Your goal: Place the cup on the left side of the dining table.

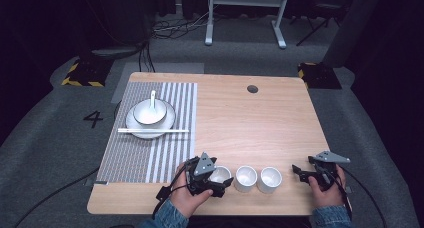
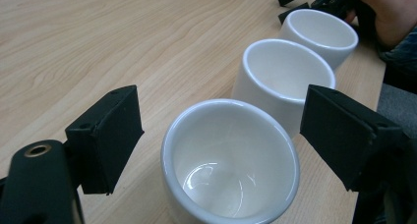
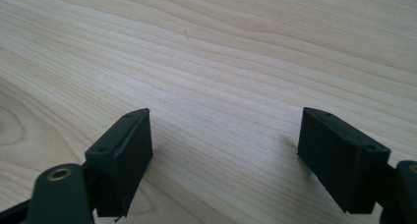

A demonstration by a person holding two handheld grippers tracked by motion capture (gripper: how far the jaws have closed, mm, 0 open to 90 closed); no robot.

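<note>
Three white cups stand in a row near the table's front edge: the left cup, the middle cup and the right cup. My left gripper is open, its jaws on either side of the left cup without touching it. In the left gripper view the middle cup and the right cup line up beyond it. My right gripper is open over bare wood, to the right of the right cup. Nothing lies between its jaws.
A striped placemat covers the table's left side. On it a plate holds a white bowl with a spoon, and chopsticks lie across the plate's near rim. A cable hole sits near the far edge.
</note>
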